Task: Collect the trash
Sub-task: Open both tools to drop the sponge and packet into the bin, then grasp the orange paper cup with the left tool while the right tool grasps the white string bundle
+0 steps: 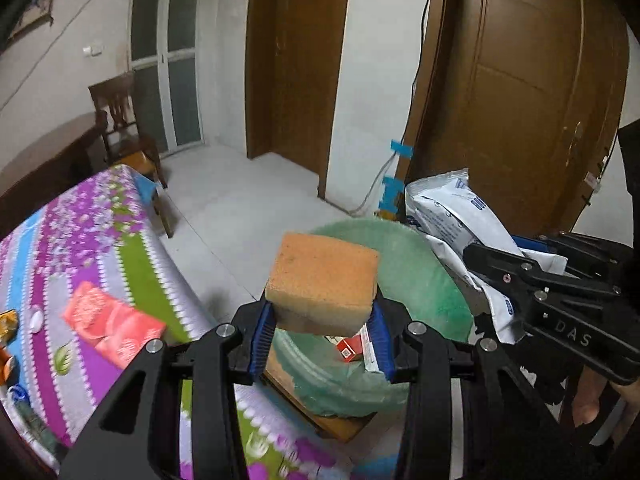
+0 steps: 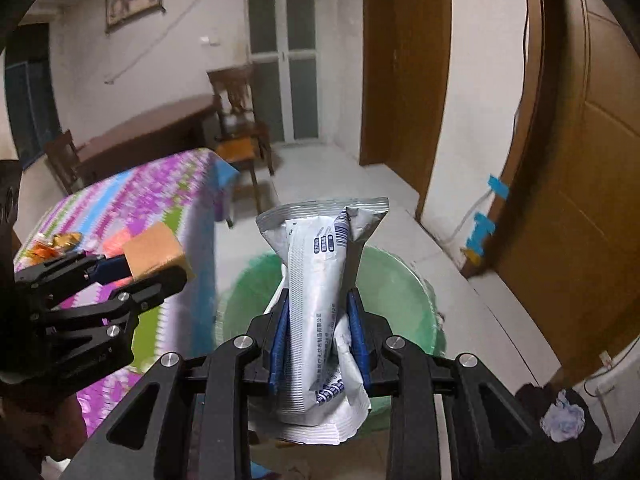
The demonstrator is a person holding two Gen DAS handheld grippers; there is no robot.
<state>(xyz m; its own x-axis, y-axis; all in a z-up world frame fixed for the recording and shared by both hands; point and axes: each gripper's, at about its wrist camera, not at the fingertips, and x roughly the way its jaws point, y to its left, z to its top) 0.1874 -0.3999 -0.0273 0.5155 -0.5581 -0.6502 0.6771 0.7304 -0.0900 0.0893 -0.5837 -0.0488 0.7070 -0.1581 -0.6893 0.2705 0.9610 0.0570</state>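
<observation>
Both grippers loaded, held over the bin.

My left gripper point(image 1: 322, 330) is clamped on an orange sponge point(image 1: 323, 280); my right gripper point(image 2: 318, 340) pinches a white foil packet point(image 2: 316, 300). Both hang above the green-lined trash bin point(image 1: 416, 276), just beside the floral-clothed table point(image 1: 72, 240).

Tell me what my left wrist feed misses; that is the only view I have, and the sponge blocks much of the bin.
Observer: The right tool grips the white pouch near its lower half, and the sealed top stands upright above the green-lined bin.
Operator: Report what lies right of the bin.
Observer: A dark heap with a pale crumpled wad sits on the floor by the wooden door.
Operator: Check the left tool from outside.
Observer: The left tool holds the sponge beside the bin, over the tablecloth's edge.
</observation>
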